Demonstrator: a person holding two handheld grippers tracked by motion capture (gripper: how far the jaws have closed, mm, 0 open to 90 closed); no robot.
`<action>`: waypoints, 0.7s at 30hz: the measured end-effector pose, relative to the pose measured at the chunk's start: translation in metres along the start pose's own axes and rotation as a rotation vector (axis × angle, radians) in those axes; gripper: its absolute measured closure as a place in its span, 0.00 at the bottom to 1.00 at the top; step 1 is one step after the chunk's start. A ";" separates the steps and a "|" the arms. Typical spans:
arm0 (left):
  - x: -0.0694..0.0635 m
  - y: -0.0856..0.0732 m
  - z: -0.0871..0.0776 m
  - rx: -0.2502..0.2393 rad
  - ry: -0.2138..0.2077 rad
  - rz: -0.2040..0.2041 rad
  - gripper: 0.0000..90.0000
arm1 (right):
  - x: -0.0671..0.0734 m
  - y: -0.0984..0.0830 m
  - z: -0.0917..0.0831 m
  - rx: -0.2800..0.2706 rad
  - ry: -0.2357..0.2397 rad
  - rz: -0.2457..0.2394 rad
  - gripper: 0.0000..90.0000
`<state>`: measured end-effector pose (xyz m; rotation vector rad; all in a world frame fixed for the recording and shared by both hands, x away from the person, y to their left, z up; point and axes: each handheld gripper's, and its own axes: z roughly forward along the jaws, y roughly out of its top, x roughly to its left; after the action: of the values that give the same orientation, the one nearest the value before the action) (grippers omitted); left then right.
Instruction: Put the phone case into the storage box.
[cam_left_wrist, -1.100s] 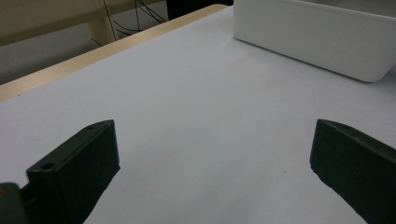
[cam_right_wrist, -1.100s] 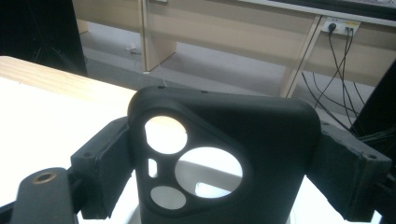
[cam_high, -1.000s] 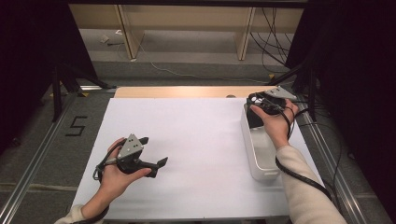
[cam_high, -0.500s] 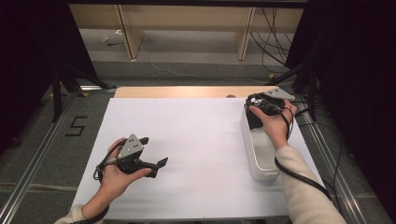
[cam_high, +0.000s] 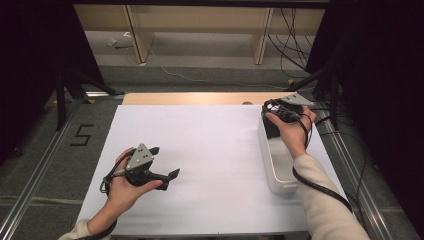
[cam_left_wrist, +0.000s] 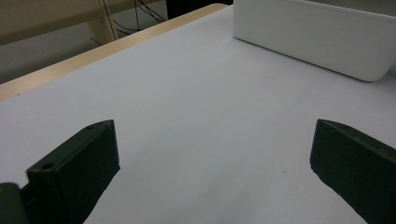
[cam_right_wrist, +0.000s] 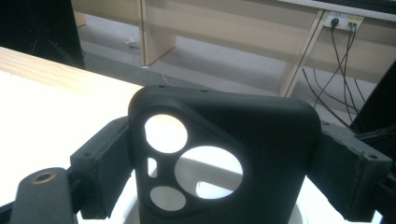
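both jaws of the right gripper (cam_right_wrist: 224, 172) were clamped on the two side edges of a black phone case (cam_right_wrist: 219, 158), one pad pressed against each side, so the case was firmly grasped. the case stood upright between them, its camera cut-outs facing the right gripper view: a round hole at upper left, a larger oval hole to its right, and smaller openings below. through those holes the pale inside of the white bin (cam_right_wrist: 205, 179) showed, so the case was held over the bin's open top. in the high view the right gripper (cam_high: 278, 114) sat in the person's right hand (cam_high: 291, 129) over the far end of the white bin (cam_high: 272, 165), which lay lengthwise along the right side of the white table sheet (cam_high: 210, 145). whether the case touched the bin could not be told.

further out, the left gripper (cam_high: 162, 162) was held in the left hand (cam_high: 127, 187) low over the near left part of the sheet, well apart from the bin. its jaws were released, spread wide with nothing between them but the bare sheet (cam_left_wrist: 201, 116). the bin's white wall (cam_left_wrist: 313, 37) showed at the top right of the left gripper view. a wooden table edge (cam_high: 190, 98) ran beyond the sheet.
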<state>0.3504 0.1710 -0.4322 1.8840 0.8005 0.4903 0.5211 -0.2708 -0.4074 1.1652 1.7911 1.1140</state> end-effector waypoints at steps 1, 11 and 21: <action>0.000 0.000 0.000 0.000 0.000 0.000 0.01 | 0.000 0.000 0.000 0.002 0.000 0.000 0.17; 0.000 0.000 0.000 -0.001 0.000 0.000 0.01 | -0.001 0.001 0.008 0.000 -0.002 0.007 0.17; 0.000 0.000 0.000 -0.001 0.000 -0.001 0.01 | -0.003 0.001 0.014 0.006 0.002 0.010 0.16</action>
<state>0.3507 0.1710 -0.4323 1.8825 0.8008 0.4898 0.5352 -0.2694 -0.4110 1.1779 1.7928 1.1165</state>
